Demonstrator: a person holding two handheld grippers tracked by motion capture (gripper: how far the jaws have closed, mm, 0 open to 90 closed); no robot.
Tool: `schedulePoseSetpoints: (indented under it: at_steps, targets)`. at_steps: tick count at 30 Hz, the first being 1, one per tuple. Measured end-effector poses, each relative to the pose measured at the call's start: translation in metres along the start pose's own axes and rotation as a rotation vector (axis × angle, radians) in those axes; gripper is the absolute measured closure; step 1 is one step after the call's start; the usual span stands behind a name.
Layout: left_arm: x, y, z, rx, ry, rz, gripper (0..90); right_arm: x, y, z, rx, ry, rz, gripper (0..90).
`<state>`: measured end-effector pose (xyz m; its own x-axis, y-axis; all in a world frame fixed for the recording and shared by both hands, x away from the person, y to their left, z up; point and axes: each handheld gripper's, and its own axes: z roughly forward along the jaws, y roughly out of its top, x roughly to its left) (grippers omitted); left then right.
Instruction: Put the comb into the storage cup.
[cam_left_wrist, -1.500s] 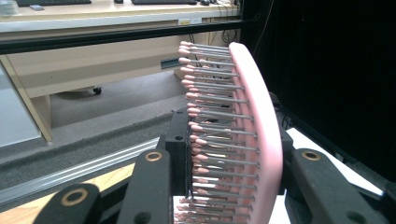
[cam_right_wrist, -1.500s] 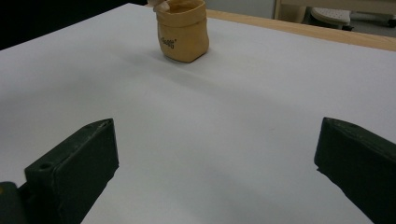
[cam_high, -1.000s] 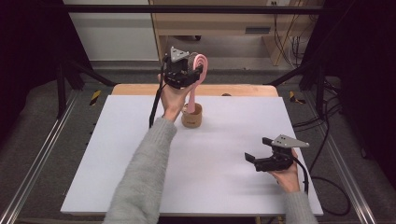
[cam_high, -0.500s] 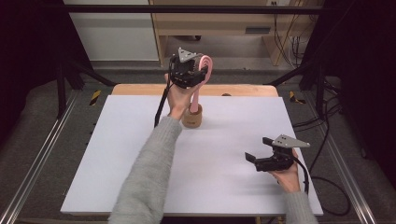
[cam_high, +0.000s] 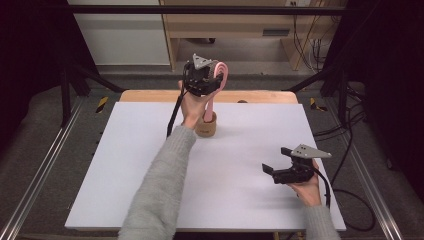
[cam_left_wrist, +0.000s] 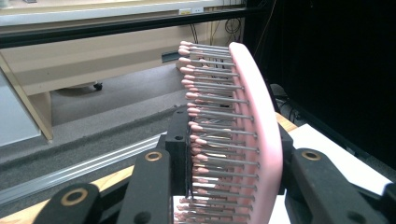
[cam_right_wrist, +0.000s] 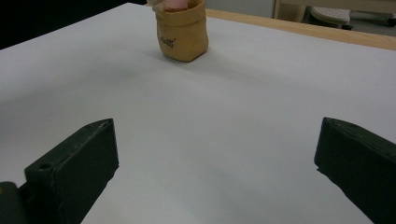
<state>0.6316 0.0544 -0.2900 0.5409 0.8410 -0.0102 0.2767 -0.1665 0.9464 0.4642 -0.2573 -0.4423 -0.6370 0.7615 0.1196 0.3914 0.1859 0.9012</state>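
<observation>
High view, hairbrush: I see the pink hairbrush (cam_high: 216, 87) standing upright at the far middle of the white table (cam_high: 125, 165), its handle going down into the small tan pouch (cam_high: 206, 125).
Left gripper view, hairbrush: the brush head (cam_left_wrist: 252, 126) is clamped between my two black jaws, metal bristles with pink tips facing the left jaw, the pink back against the right one.
Left gripper: my left gripper (cam_high: 202, 80) is closed on the brush head, held above the pouch, my hand (cam_high: 192, 107) just beside the pouch.
Pouch: it sits on the table near the far wooden edge (cam_high: 260, 96); in the right gripper view the pouch (cam_right_wrist: 183, 36) stands upright with the pink handle inside its mouth.
Right gripper: my right gripper (cam_high: 280, 171) rests low over the near right part of the table, well apart from the pouch.
Right jaws: they stand wide apart with nothing between them, just bare table (cam_right_wrist: 224, 140).
</observation>
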Motion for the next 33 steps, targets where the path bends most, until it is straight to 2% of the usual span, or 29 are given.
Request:
schedulePoseSetpoints:
  at_steps: [15, 33]
  targets:
    - [0.002, -0.018, 0.005, 0.02, -0.001, 0.012, 63.2, 0.0, 0.0, 0.001, 0.0, 0.001, -0.005, 0.1]
    - [0.004, -0.042, 0.003, 0.023, -0.007, 0.031, 63.0, 0.002, 0.0, 0.002, 0.005, 0.003, -0.002, 0.1]
